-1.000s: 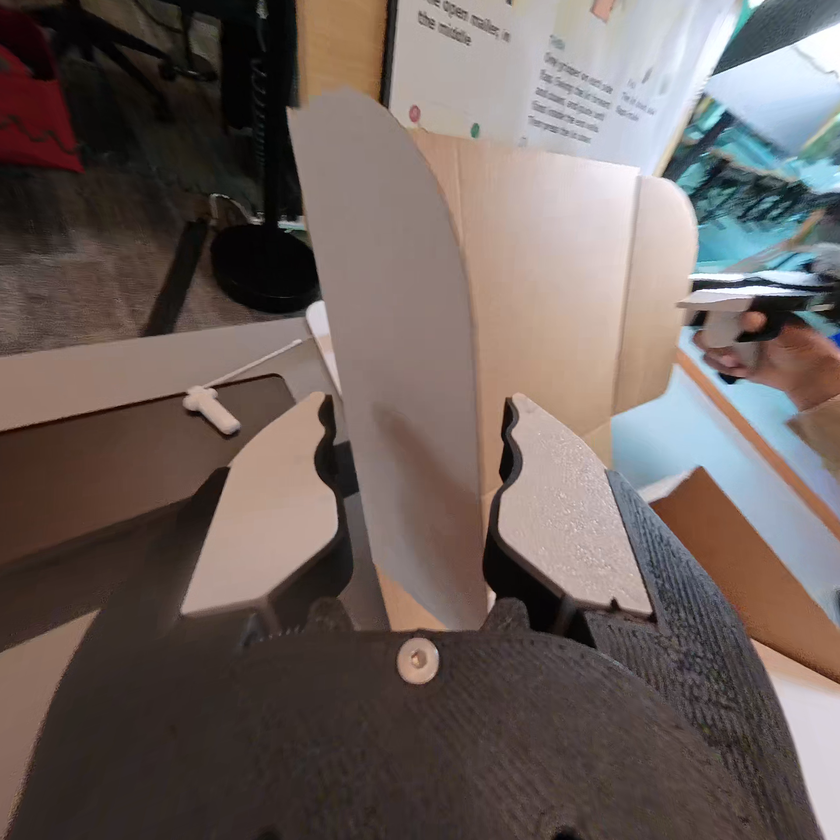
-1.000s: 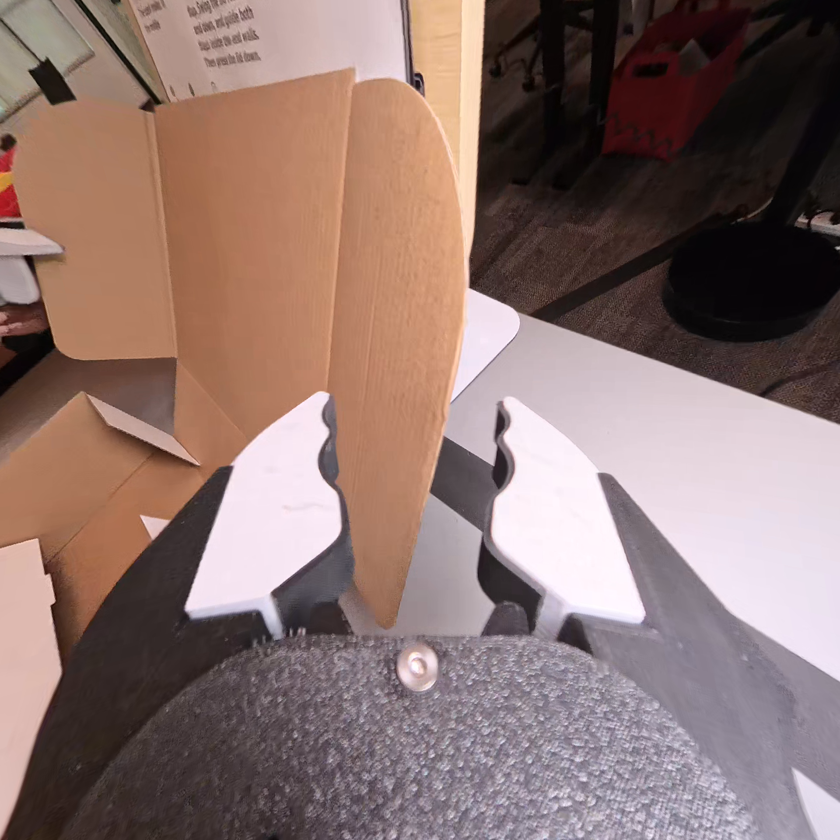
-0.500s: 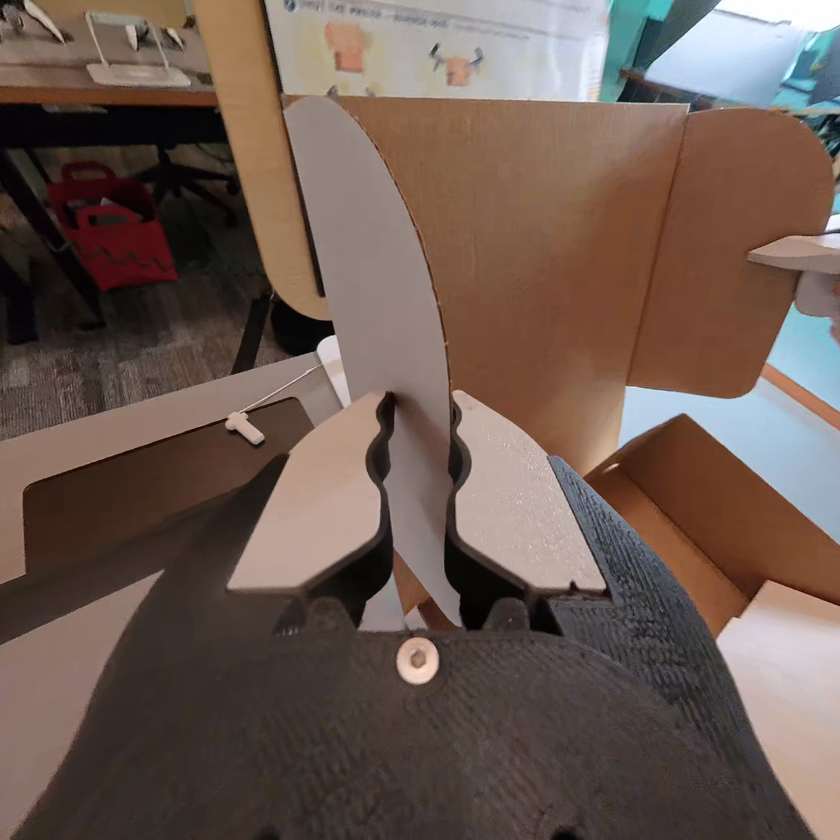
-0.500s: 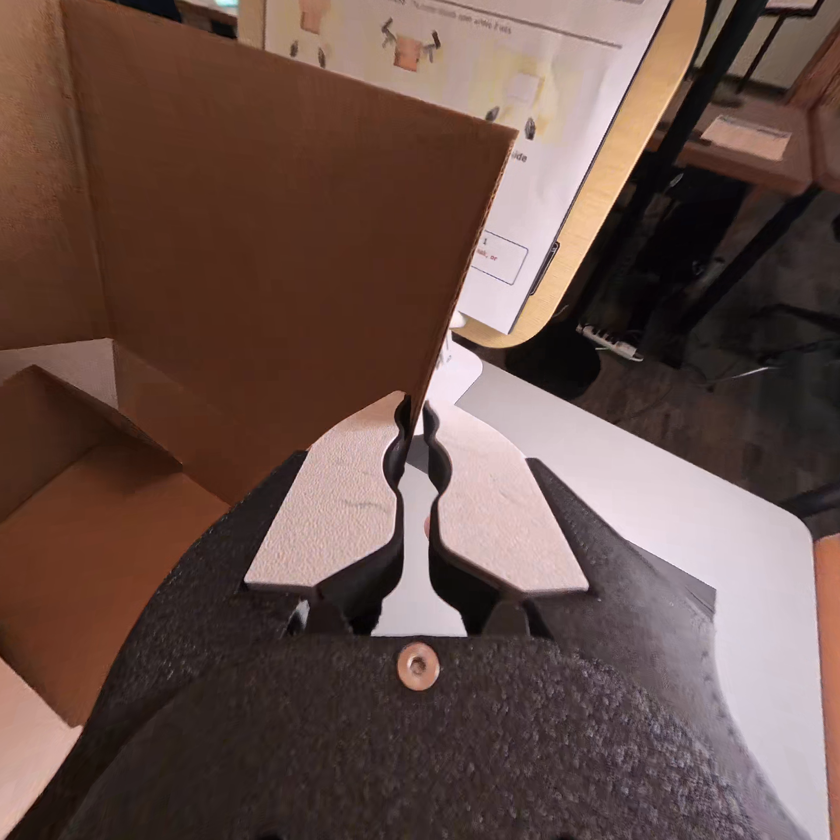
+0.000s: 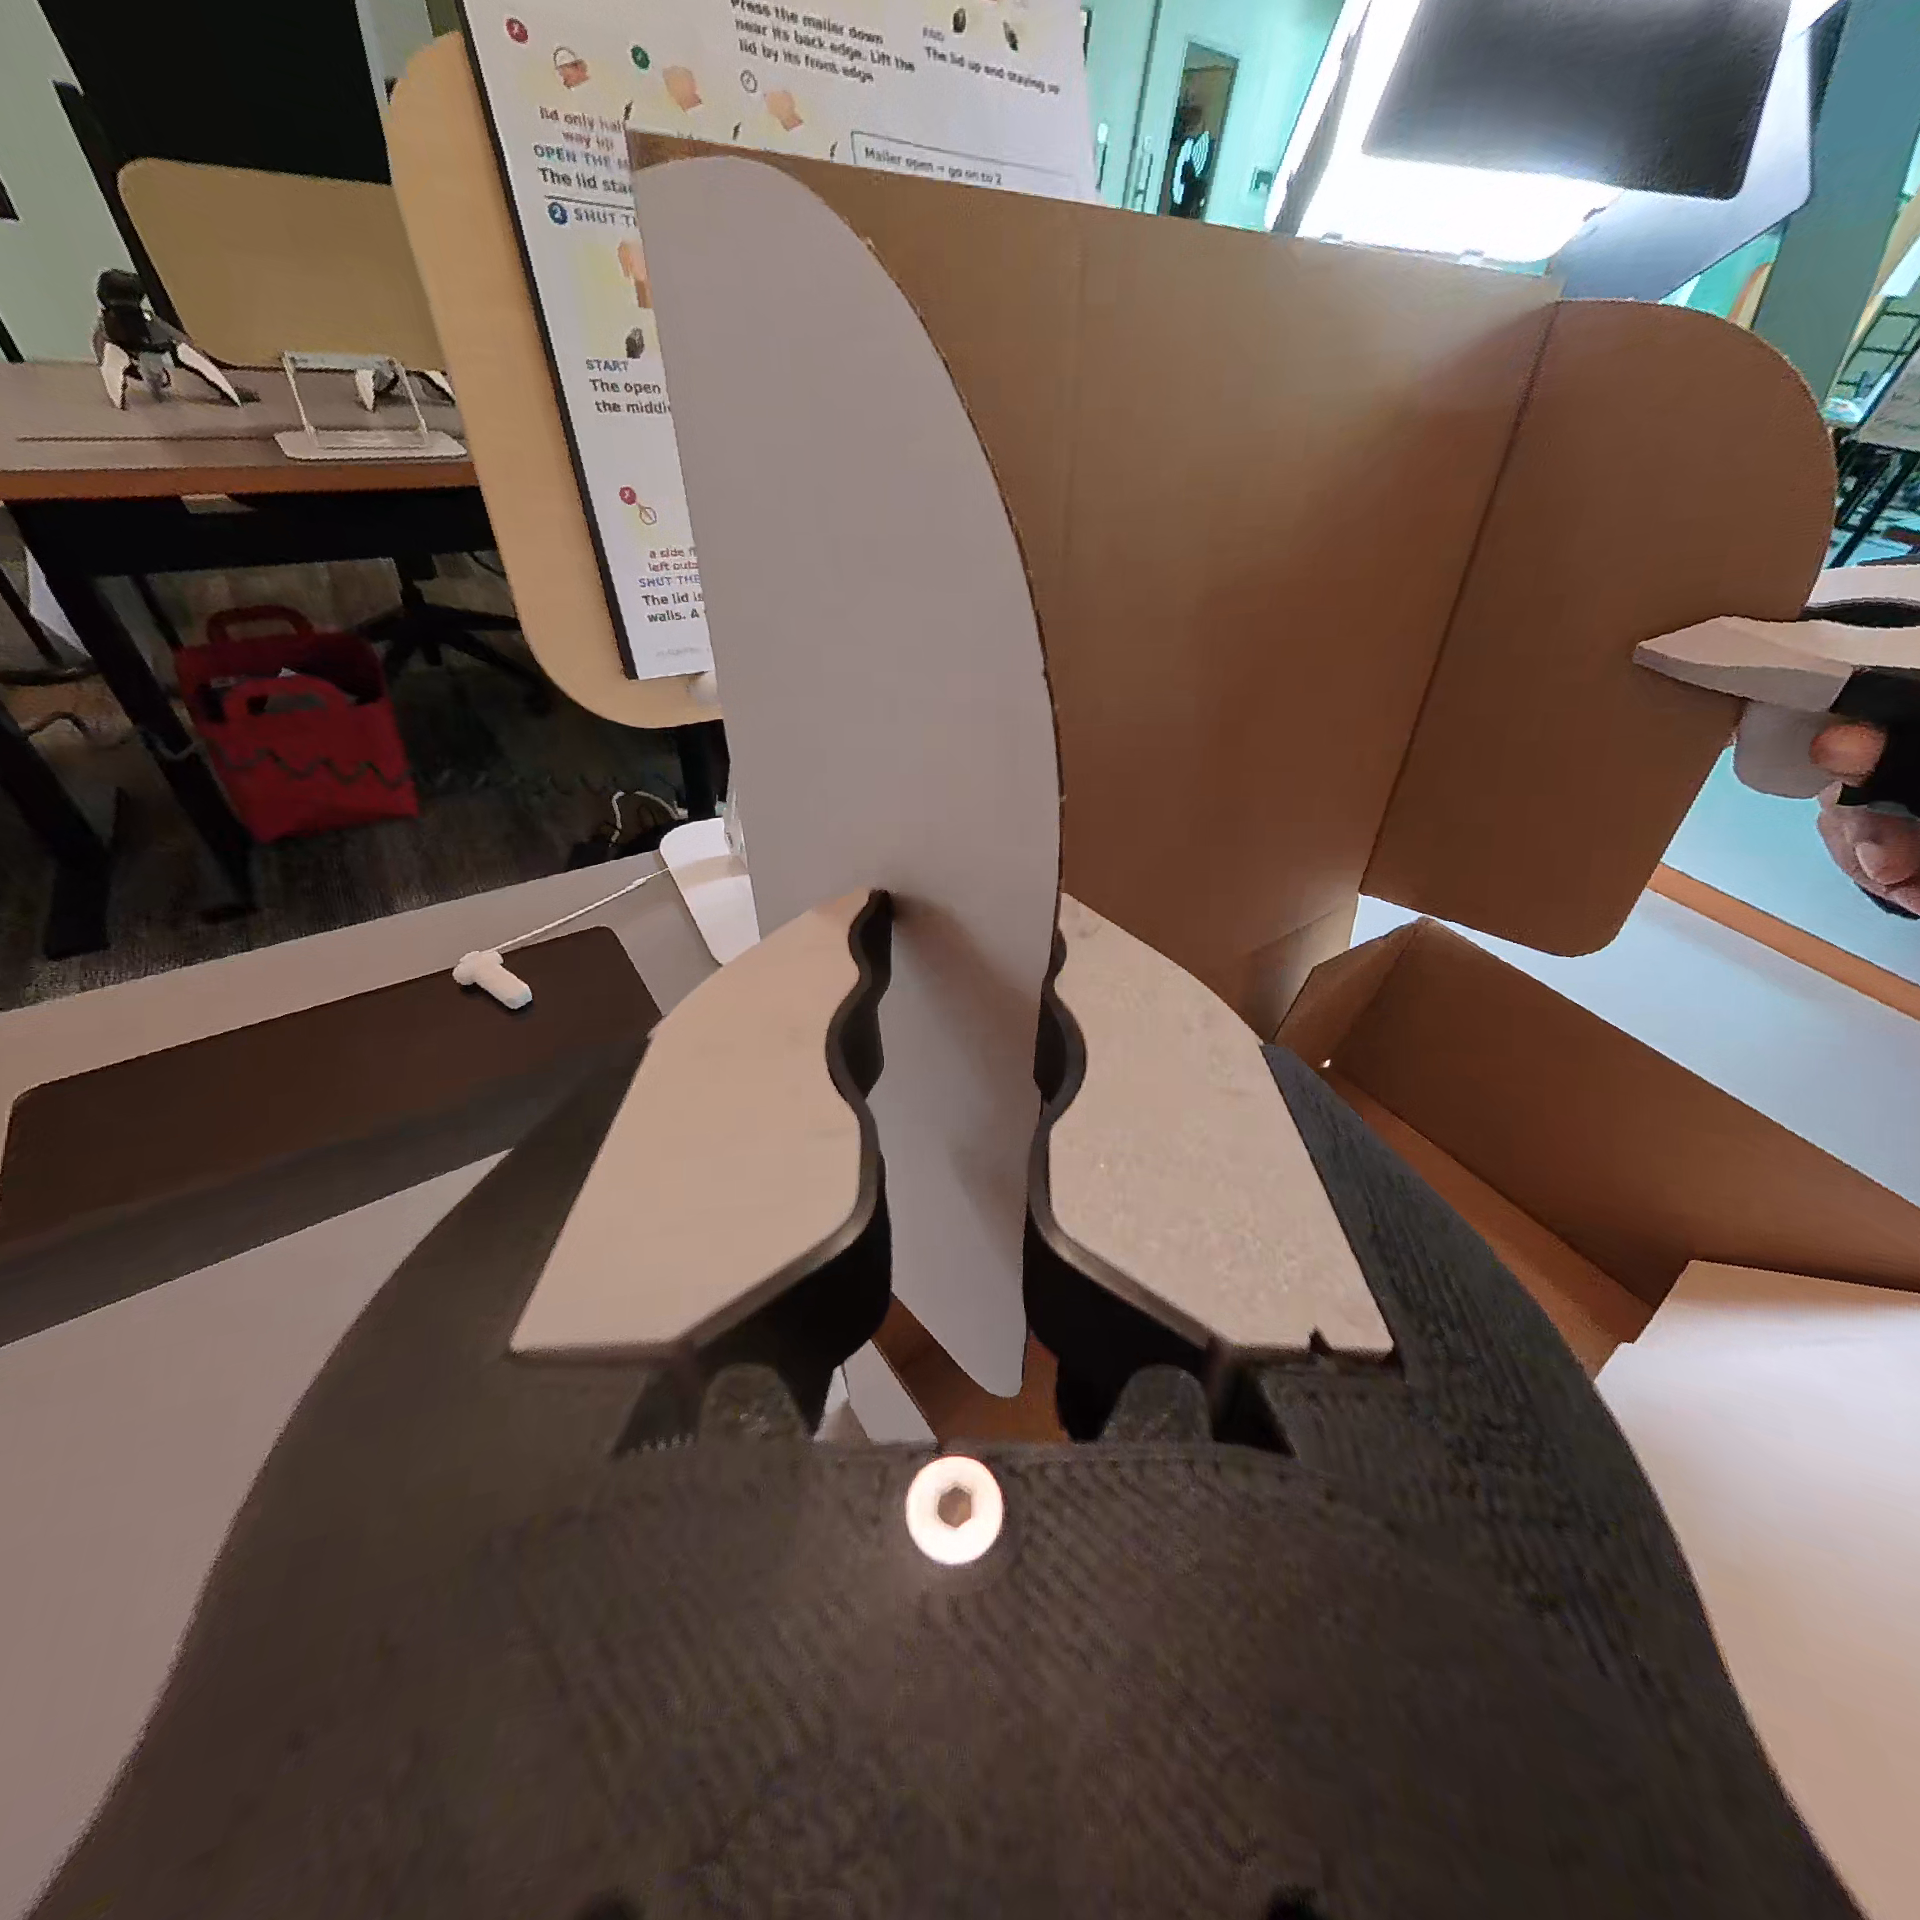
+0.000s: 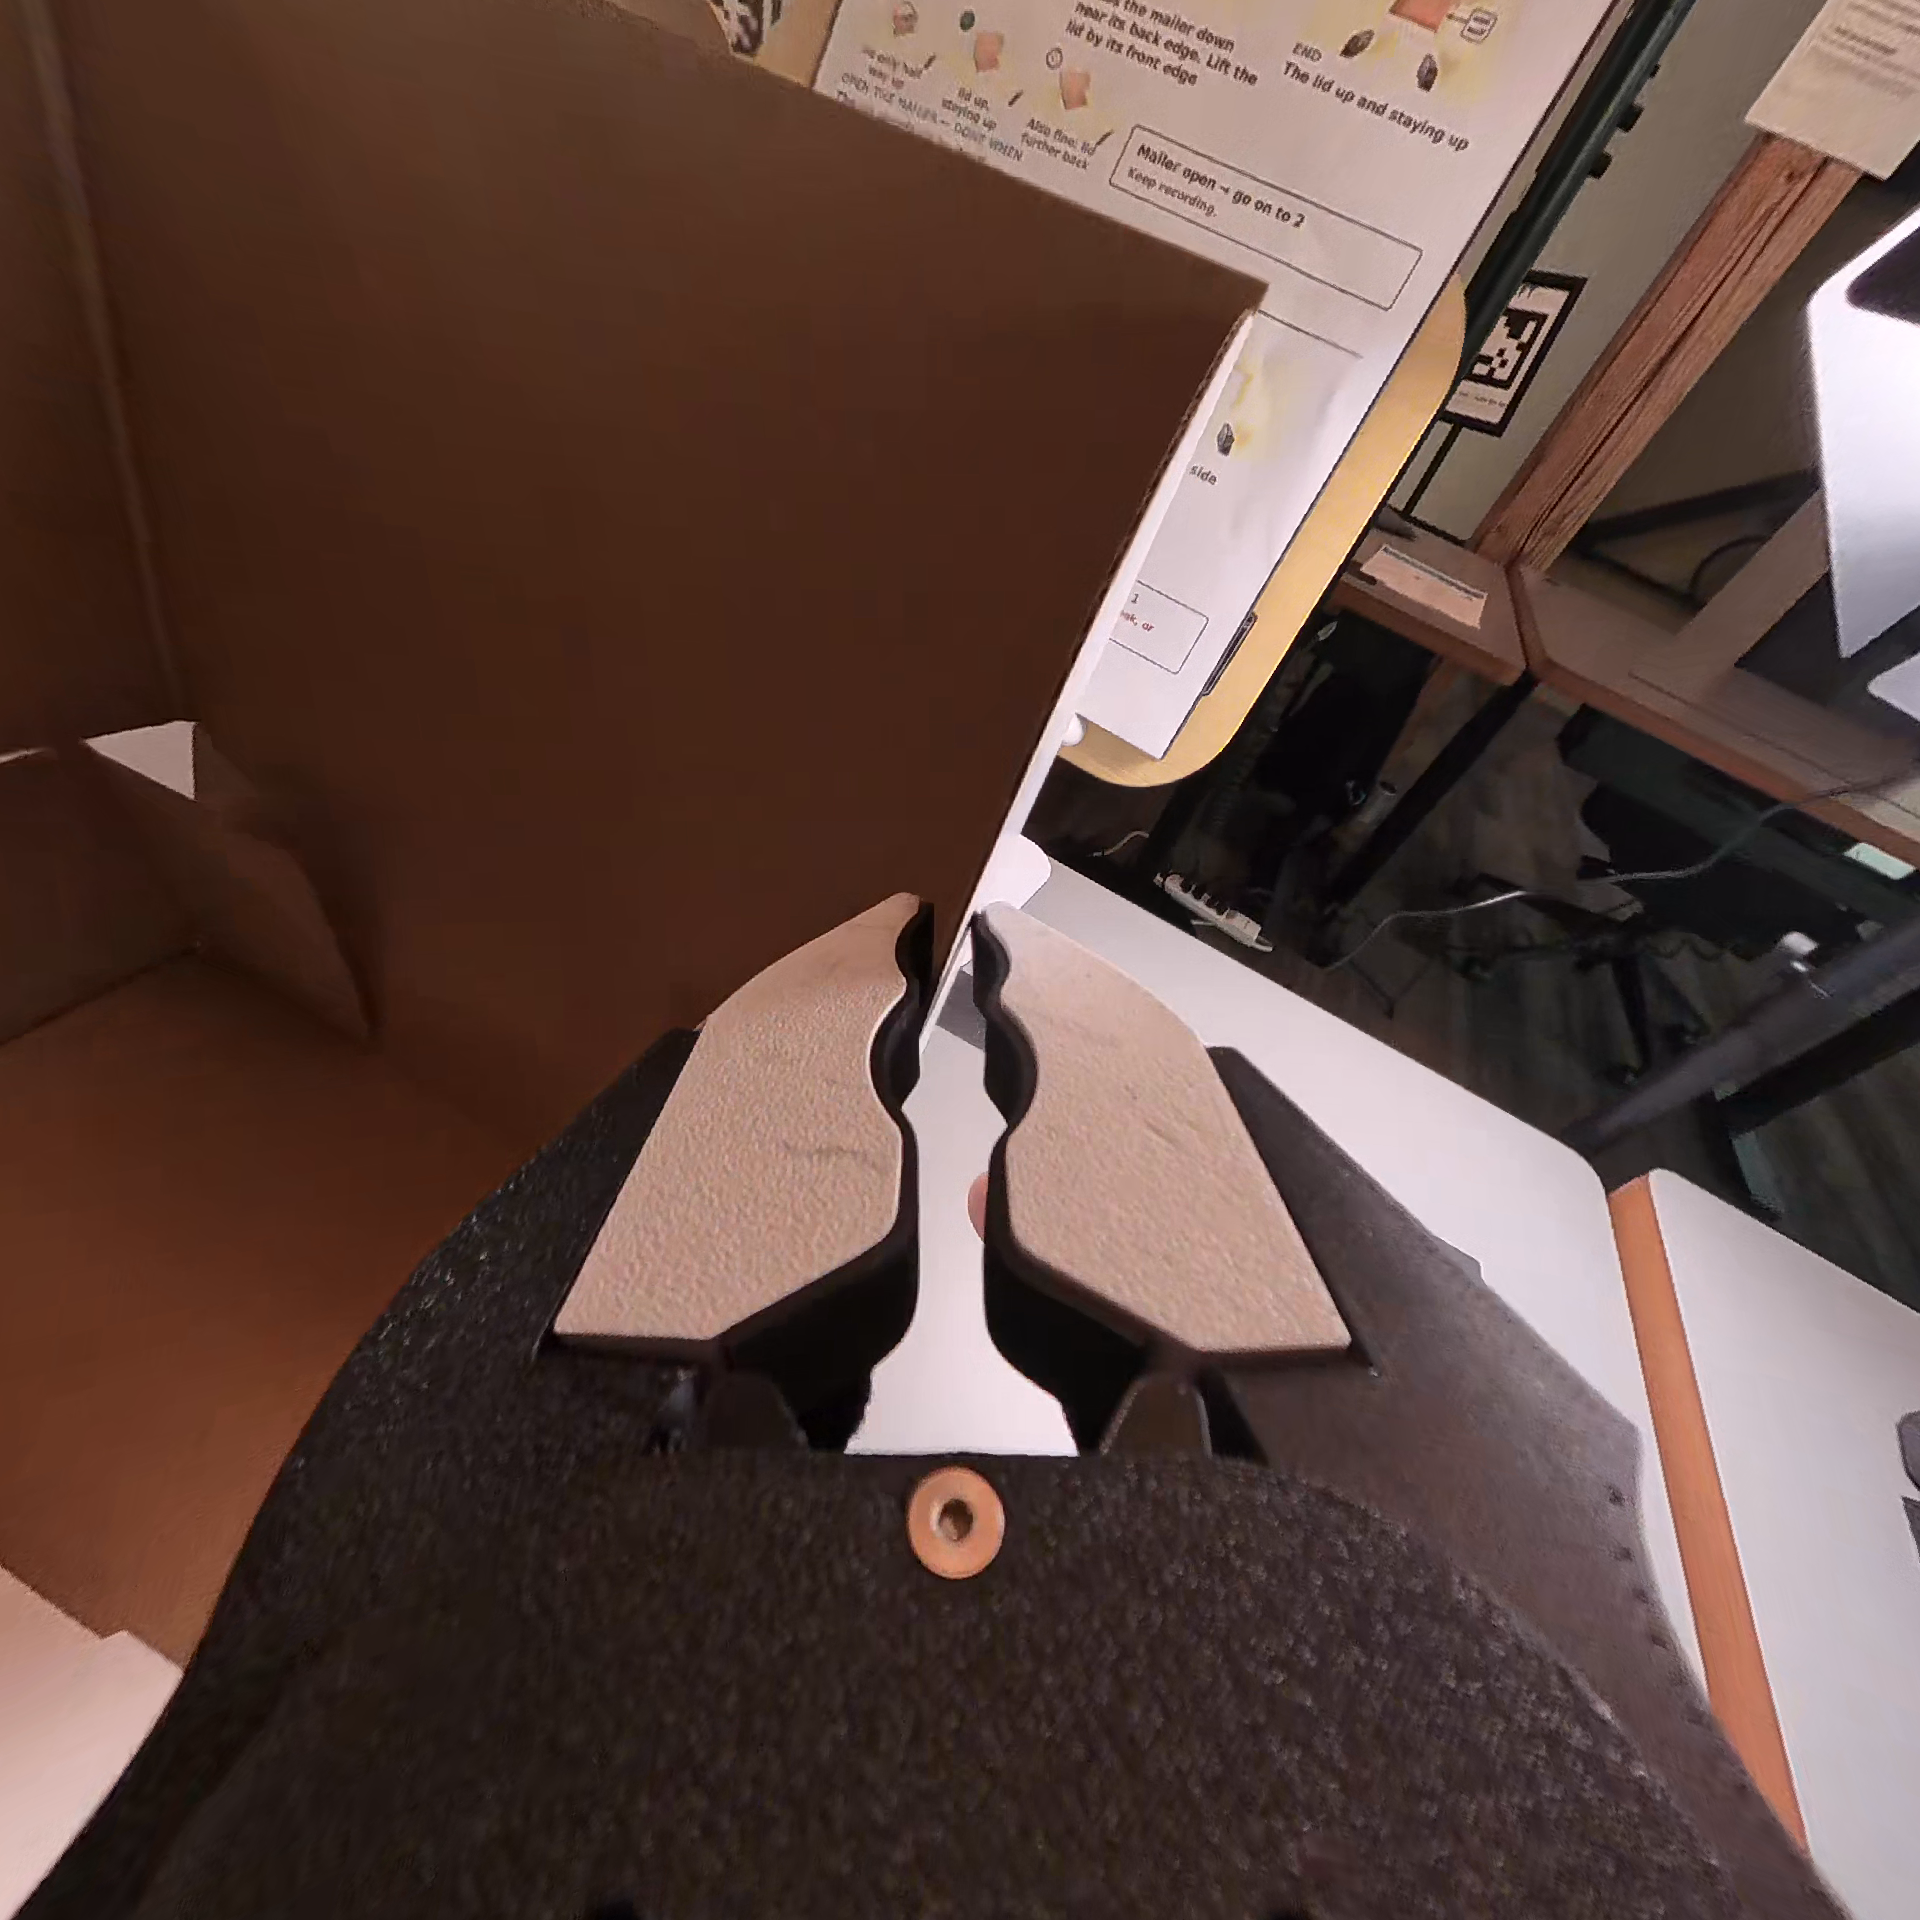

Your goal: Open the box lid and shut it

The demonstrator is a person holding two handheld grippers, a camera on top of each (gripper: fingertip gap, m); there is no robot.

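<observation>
Both grippers, left (image 5: pixel 961 1049) and right (image 6: pixel 948 1023), have jaws clamped on the upright lid's (image 5: pixel 1247 582) 2 side flaps, steadying it for closing.

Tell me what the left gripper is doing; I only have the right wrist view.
Observer: The left gripper is shut on the lid's left side flap, which stands upright between its fingers.
Operator: Confirm my grip from that side.
Observer: The right gripper meets the right side flap at its outer edge, about halfway up.
Operator: Check the table left of the box.
Observer: A dark mat lies there, with a small white corded piece on it.
</observation>
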